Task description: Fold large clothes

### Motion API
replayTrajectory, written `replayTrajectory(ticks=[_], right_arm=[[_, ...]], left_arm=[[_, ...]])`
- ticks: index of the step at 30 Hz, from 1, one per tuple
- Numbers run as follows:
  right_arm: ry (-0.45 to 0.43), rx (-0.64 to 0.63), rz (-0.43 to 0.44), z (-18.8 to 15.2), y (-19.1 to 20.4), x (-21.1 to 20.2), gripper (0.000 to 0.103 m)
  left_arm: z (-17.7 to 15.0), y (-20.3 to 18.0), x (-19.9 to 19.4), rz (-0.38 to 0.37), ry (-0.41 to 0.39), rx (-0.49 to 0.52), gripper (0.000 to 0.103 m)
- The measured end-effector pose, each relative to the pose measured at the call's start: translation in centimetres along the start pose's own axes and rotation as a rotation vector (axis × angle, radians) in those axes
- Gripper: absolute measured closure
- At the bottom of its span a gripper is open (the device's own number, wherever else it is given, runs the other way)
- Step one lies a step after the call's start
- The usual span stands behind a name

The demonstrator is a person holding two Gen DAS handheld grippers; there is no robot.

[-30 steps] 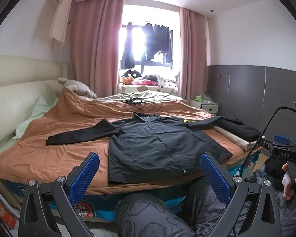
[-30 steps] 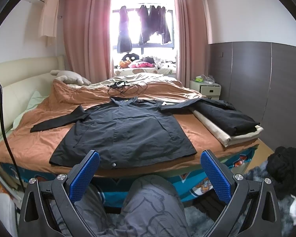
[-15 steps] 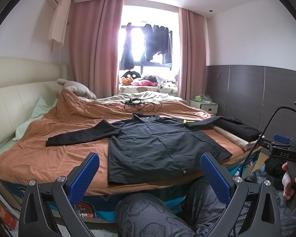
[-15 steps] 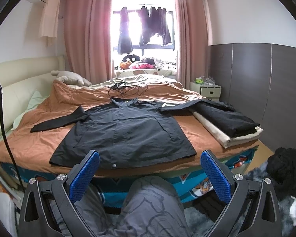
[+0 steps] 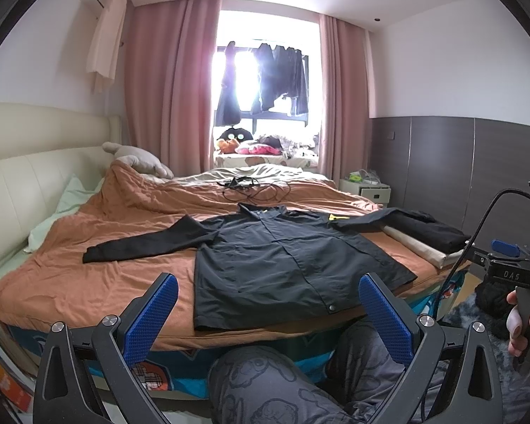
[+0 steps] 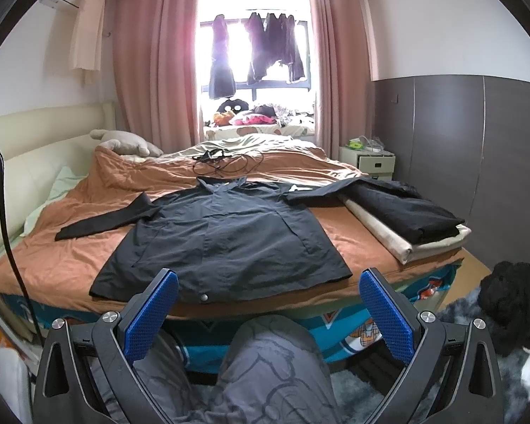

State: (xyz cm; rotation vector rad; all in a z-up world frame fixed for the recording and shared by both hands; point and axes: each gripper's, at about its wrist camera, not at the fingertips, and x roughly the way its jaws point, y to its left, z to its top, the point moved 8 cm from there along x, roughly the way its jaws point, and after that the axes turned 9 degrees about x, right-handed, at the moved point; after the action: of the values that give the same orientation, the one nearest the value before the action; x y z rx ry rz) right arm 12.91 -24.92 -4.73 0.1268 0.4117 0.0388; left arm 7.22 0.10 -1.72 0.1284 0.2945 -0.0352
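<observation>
A large black jacket [image 5: 282, 258] lies flat, front up, on the orange bedspread [image 5: 88, 265], hem toward me, both sleeves spread out sideways. It also shows in the right wrist view [image 6: 222, 243]. My left gripper [image 5: 266, 314] is open and empty, held back from the bed's near edge, below the hem. My right gripper [image 6: 268, 312] is open and empty, also short of the hem. The right sleeve [image 6: 321, 194] reaches toward a folded black garment.
Folded black clothes [image 6: 406, 212] on beige fabric [image 6: 381, 236] lie at the bed's right edge. Black cables [image 6: 226, 162] lie beyond the collar. A nightstand [image 6: 367, 160] stands at the right wall. A dark pile [image 6: 512, 300] is on the floor. My knee [image 6: 265, 364] is below.
</observation>
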Motion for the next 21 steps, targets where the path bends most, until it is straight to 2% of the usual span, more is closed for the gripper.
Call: replayTrajectory(ticks=[21], right_arm=[[0.015,0.003,0.013,-0.39,0.32,0.3,0.0]], left_arm=[[-0.09,0.49,0.18,0.006,0.003,-0.004,0.0]])
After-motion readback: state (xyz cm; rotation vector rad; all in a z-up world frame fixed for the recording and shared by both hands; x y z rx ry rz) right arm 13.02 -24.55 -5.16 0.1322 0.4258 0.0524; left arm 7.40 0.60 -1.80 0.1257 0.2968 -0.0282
